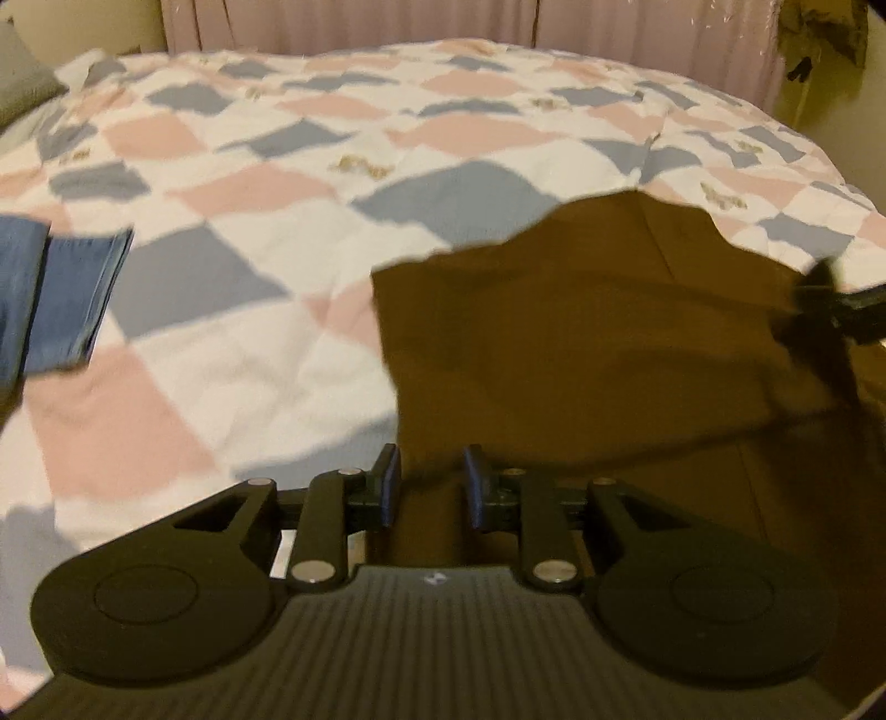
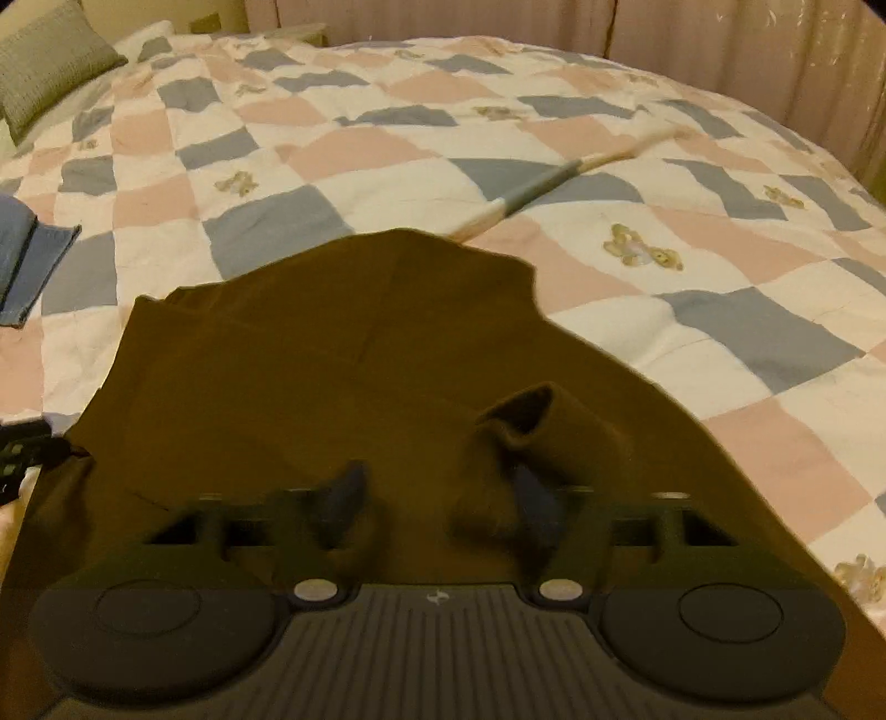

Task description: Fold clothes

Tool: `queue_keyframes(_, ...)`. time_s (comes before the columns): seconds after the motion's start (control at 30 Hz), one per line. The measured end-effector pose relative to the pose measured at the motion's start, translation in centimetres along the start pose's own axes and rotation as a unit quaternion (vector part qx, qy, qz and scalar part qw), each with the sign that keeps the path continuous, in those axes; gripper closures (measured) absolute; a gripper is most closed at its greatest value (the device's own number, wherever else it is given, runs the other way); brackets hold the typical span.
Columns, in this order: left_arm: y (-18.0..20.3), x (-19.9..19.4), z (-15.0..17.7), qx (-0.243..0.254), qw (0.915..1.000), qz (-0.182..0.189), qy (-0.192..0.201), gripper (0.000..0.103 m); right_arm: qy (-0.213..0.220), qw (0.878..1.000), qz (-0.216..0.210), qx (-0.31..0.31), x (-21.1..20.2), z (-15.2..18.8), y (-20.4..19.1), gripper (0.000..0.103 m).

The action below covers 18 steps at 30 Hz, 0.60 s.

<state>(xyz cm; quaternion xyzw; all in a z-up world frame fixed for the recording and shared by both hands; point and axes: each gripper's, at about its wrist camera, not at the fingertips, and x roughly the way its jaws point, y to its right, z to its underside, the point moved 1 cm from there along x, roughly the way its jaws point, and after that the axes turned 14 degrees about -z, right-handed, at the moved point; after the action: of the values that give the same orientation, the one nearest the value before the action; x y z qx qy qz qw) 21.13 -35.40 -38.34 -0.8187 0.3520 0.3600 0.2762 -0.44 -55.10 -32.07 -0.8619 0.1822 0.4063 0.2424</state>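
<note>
A dark brown garment (image 1: 581, 343) lies spread on the checked quilt (image 1: 232, 343), blurred by motion. My left gripper (image 1: 432, 490) stands over its near left corner. The jaws are a little apart, with brown cloth showing between and under them. In the right wrist view the same garment (image 2: 332, 360) fills the foreground, and a rolled sleeve (image 2: 531, 432) lies by the right finger. My right gripper (image 2: 440, 501) is open wide above the cloth and holds nothing. Each gripper shows at the edge of the other's view: the right gripper (image 1: 830, 310), the left gripper (image 2: 16, 459).
Folded blue jeans (image 1: 55, 299) (image 2: 27, 266) lie on the quilt (image 2: 692, 332) at the left. A grey pillow (image 2: 50, 61) sits at the far left corner. Pink curtains (image 1: 443, 22) hang behind the bed. A raised crease (image 2: 554, 183) crosses the quilt beyond the garment.
</note>
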Motion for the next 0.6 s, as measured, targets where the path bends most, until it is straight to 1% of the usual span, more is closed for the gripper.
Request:
queue_keyframes(0.07,-0.6,-0.6,1.0,-0.009,0.9999,0.000,-0.011,0.083,0.037,0.998,-0.047,0.009,-1.9,0.7,-0.5,0.038)
queue_keyframes(0.13,-1.2,-1.0,1.9,-0.025,0.9994,0.001,-0.023,0.083,0.083,0.992,-0.096,0.008,-4.5,1.6,-0.6,0.042)
queue_keyframes(0.17,-1.4,-1.2,2.2,-0.034,0.9990,0.002,-0.029,0.083,0.093,0.992,-0.082,0.009,-5.2,1.9,-0.4,0.044)
queue_keyframes(0.2,-1.5,-1.3,2.5,-0.040,0.9986,0.005,-0.033,0.083,0.090,0.995,-0.050,0.012,-5.5,2.1,0.2,0.050)
queue_keyframes(0.23,-1.4,-1.4,2.7,-0.045,0.9983,0.006,-0.036,0.083,0.089,0.995,-0.019,0.030,-5.2,2.2,1.6,0.057)
queue_keyframes(0.27,-1.3,-1.6,2.9,-0.049,0.9980,0.006,-0.039,0.083,0.088,0.995,0.011,0.050,-4.9,2.2,3.1,0.078)
queue_keyframes(0.3,-1.2,-1.8,3.0,-0.053,0.9978,0.008,-0.040,0.083,0.087,0.993,0.023,0.078,-4.4,2.1,4.9,0.097)
queue_keyframes(0.33,-0.8,-2.0,3.0,-0.052,0.9977,0.014,-0.040,0.083,0.084,0.990,0.032,0.107,-3.9,2.0,6.8,0.097)
queue_keyframes(0.4,0.3,-2.4,2.8,-0.042,0.9980,0.033,-0.035,0.083,0.082,0.986,0.041,0.140,-3.5,1.9,8.8,0.098)
queue_keyframes(0.43,1.2,-2.7,2.3,-0.028,0.9979,0.051,-0.027,0.083,0.087,0.986,0.031,0.138,-3.8,2.2,8.9,0.097)
queue_keyframes(0.47,2.1,-2.9,1.8,-0.019,0.9971,0.071,-0.021,0.083,0.093,0.987,0.019,0.133,-4.2,2.4,8.7,0.092)
queue_keyframes(0.5,2.9,-2.9,1.0,-0.019,0.9953,0.093,-0.020,0.080,0.094,0.989,0.019,0.109,-4.5,2.8,7.9,0.087)
queue_keyframes(0.53,3.6,-2.8,0.1,-0.021,0.9929,0.116,-0.019,0.078,0.087,0.993,0.023,0.072,-4.4,3.2,6.8,0.083)
queue_keyframes(0.6,5.2,-2.4,-2.2,-0.023,0.9857,0.166,-0.010,0.077,0.052,0.997,0.051,-0.006,-3.2,4.3,4.9,0.068)
